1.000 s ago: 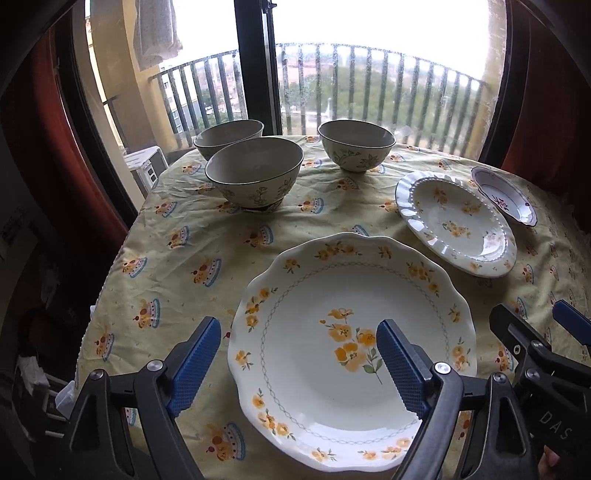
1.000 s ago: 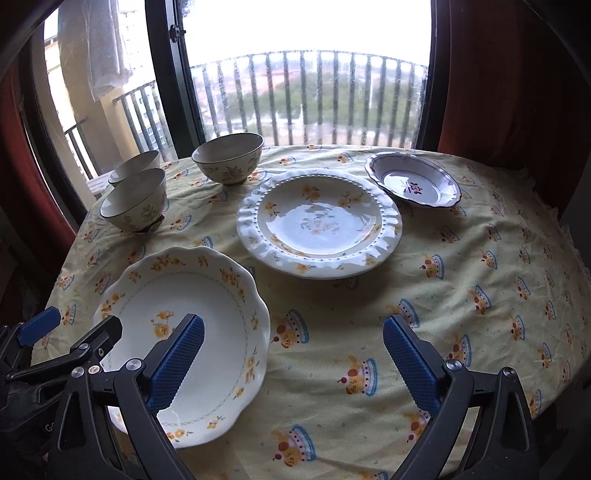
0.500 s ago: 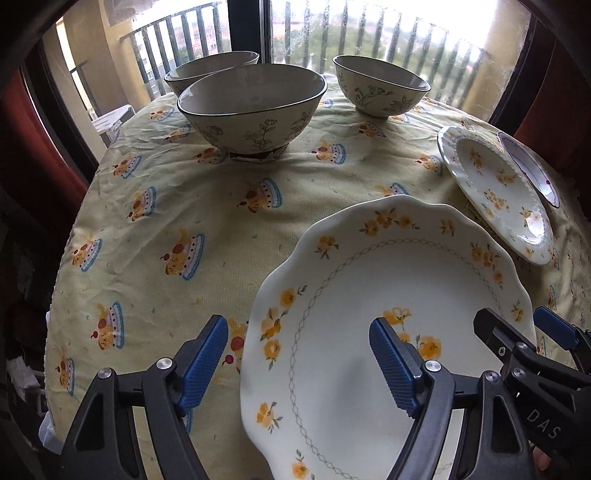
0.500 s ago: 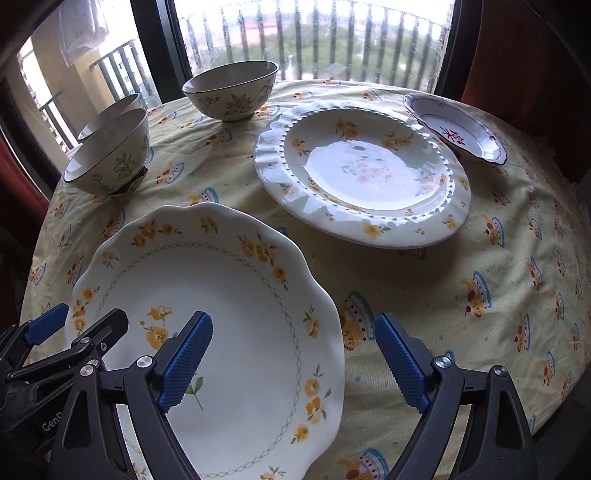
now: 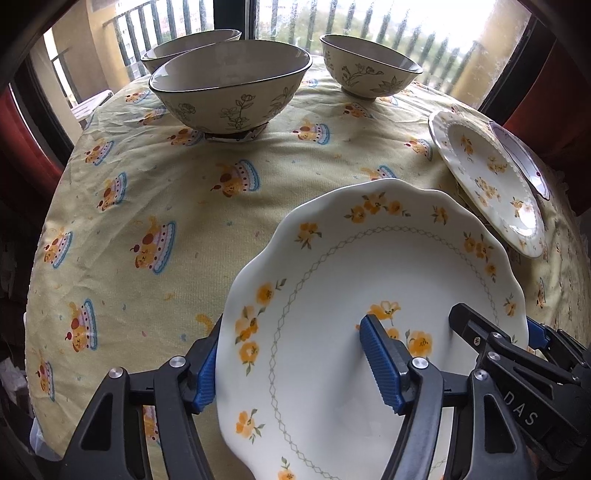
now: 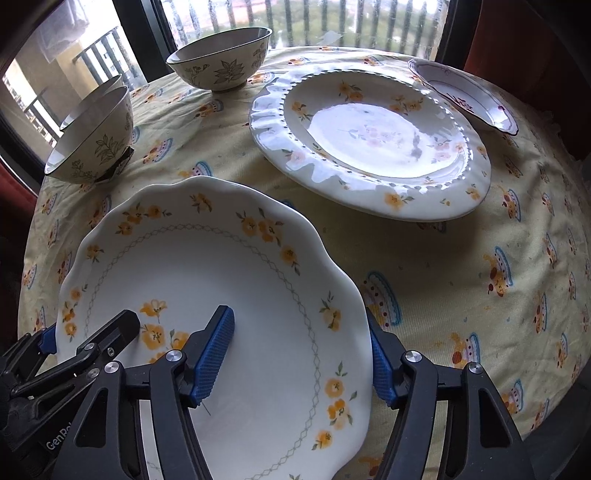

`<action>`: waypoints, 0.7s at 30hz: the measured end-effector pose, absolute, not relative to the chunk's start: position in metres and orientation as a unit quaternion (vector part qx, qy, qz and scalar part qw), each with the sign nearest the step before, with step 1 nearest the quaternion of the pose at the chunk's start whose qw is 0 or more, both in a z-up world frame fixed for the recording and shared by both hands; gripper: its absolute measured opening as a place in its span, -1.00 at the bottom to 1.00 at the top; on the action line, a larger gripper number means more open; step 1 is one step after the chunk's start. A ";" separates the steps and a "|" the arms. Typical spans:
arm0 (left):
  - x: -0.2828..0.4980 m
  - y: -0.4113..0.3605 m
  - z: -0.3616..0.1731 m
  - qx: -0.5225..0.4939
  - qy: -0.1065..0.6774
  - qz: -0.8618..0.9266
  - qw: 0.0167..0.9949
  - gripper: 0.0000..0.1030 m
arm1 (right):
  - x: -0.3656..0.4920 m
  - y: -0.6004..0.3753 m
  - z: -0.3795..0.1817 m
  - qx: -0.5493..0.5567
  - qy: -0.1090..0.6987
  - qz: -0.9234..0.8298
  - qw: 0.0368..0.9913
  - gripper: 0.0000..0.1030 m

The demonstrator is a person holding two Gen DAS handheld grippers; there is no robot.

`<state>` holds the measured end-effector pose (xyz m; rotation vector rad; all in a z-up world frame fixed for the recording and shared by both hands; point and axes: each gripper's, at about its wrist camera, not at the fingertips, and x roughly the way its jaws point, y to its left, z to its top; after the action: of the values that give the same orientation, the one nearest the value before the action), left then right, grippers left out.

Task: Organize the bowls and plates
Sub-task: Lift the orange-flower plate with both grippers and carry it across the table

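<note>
There are three plates and three bowls on a round table with a yellow tablecloth (image 6: 443, 266), beside a window (image 6: 332, 22) with balcony railings. The scalloped plate (image 6: 229, 280) lies nearest; left gripper (image 5: 295, 363) and right gripper (image 6: 299, 354) both stand spread open across its opposite rims, not clenched. Behind it are the beaded plate (image 6: 369, 140), the small plate (image 6: 461, 92), and the bowls (image 6: 221, 62).

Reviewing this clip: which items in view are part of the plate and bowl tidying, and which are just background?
Job items: scalloped plate, straddled at opposite rims by left gripper and right gripper; beaded plate; small dish; three bowls.

Background: tablecloth, balcony railing, red curtain.
</note>
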<state>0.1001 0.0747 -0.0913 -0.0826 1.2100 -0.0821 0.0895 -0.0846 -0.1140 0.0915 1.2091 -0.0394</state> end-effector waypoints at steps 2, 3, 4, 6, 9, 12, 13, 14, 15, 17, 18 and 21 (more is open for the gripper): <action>0.101 0.075 -0.091 -0.036 0.569 -0.040 0.820 0.35 | 0.091 -0.084 -0.113 0.046 0.575 -0.021 0.817 0.36; 0.102 0.074 -0.091 -0.033 0.570 -0.042 0.820 0.35 | 0.091 -0.085 -0.113 0.046 0.578 -0.023 0.814 0.35; 0.102 0.073 -0.090 -0.028 0.569 -0.041 0.821 0.35 | 0.091 -0.084 -0.112 0.047 0.580 -0.025 0.813 0.35; 0.101 0.070 -0.087 -0.014 0.567 -0.042 0.823 0.35 | 0.089 -0.083 -0.111 0.044 0.579 -0.025 0.814 0.35; 0.101 0.071 -0.084 -0.014 0.570 -0.042 0.821 0.35 | 0.086 -0.083 -0.108 0.043 0.580 -0.023 0.813 0.35; 0.100 0.070 -0.077 -0.013 0.564 -0.040 0.825 0.35 | 0.087 -0.084 -0.101 0.045 0.573 -0.014 0.818 0.35; 0.097 0.068 -0.073 -0.009 0.558 -0.041 0.829 0.35 | 0.087 -0.085 -0.099 0.044 0.569 -0.012 0.821 0.35; 0.096 0.066 -0.070 -0.005 0.553 -0.042 0.832 0.36 | 0.086 -0.087 -0.096 0.043 0.564 -0.011 0.825 0.35; 0.095 0.063 -0.067 -0.002 0.547 -0.042 0.836 0.36 | 0.086 -0.088 -0.094 0.041 0.560 -0.012 0.828 0.35; 0.094 0.056 -0.063 0.001 0.539 -0.042 0.841 0.36 | 0.085 -0.094 -0.090 0.039 0.551 -0.010 0.834 0.35; 0.094 0.051 -0.062 0.002 0.537 -0.041 0.843 0.36 | 0.084 -0.098 -0.088 0.038 0.548 -0.009 0.835 0.35; 0.088 0.038 -0.056 0.009 0.530 -0.042 0.847 0.36 | 0.082 -0.113 -0.082 0.045 0.548 -0.007 0.835 0.34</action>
<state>0.0880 0.0377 -0.0563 0.0190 1.1181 -0.0889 0.0821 -0.1135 -0.0819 0.0952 1.1605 -0.0150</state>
